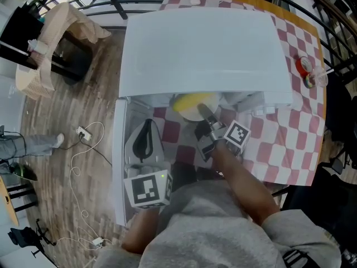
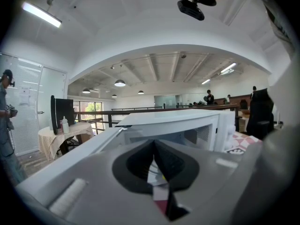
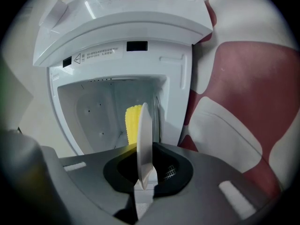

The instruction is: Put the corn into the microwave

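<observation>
A white microwave (image 1: 206,49) stands on a red-and-white checked cloth, its door (image 1: 119,161) swung open to the left. The yellow corn (image 1: 192,101) lies on a white plate (image 1: 192,115) right at the mouth of the oven. My right gripper (image 1: 207,118) is shut on the plate's near rim. In the right gripper view the plate (image 3: 144,144) shows edge-on between the jaws, with the corn (image 3: 132,123) behind it and the oven cavity (image 3: 93,111) beyond. My left gripper (image 1: 146,141) hovers beside the open door, jaws shut with nothing in them; its own view faces the microwave (image 2: 187,121).
A red roll (image 1: 304,66) lies on the checked cloth (image 1: 284,144) at the table's right. On the wooden floor to the left are a power strip with cables (image 1: 83,133) and a chair with a beige cover (image 1: 56,32). A person (image 2: 7,121) stands far left.
</observation>
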A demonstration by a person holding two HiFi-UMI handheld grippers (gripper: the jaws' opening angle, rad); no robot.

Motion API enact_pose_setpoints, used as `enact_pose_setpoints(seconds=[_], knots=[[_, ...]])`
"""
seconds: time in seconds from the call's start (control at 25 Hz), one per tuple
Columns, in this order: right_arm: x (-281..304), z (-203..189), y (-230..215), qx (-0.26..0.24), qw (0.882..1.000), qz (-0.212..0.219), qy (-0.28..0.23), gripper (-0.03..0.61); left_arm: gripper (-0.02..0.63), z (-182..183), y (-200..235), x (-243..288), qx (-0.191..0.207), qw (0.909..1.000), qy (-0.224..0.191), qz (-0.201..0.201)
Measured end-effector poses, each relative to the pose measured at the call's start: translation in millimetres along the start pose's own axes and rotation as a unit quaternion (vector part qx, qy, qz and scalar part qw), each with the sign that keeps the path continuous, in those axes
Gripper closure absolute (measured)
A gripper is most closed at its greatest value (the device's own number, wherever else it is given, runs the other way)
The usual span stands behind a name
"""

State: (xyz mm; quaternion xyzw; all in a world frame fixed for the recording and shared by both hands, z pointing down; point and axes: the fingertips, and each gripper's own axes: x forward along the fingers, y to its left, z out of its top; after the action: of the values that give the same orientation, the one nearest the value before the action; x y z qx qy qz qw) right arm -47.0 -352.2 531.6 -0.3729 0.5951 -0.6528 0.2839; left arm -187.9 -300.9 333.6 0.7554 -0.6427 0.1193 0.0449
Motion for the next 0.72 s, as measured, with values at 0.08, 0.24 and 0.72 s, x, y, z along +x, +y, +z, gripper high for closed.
enact_pose_setpoints(seconds=[0.08, 0.24, 0.72], knots=[[3, 1, 0, 0.001, 1.000, -0.004, 0.000, 0.554, 0.603, 0, -1, 1, 0.000, 1.0000, 0.001, -0.001], [6, 3, -3, 0.001, 1.000, -0.012, 0.005, 0.557, 0.603, -1, -2, 3, -0.001, 1.0000, 0.004, -0.001], [7, -6, 26, -0.145, 0.986, 0.039, 0.069, 0.351, 0.603, -1, -5, 2, 0.002, 1.0000, 0.004, 0.000]])
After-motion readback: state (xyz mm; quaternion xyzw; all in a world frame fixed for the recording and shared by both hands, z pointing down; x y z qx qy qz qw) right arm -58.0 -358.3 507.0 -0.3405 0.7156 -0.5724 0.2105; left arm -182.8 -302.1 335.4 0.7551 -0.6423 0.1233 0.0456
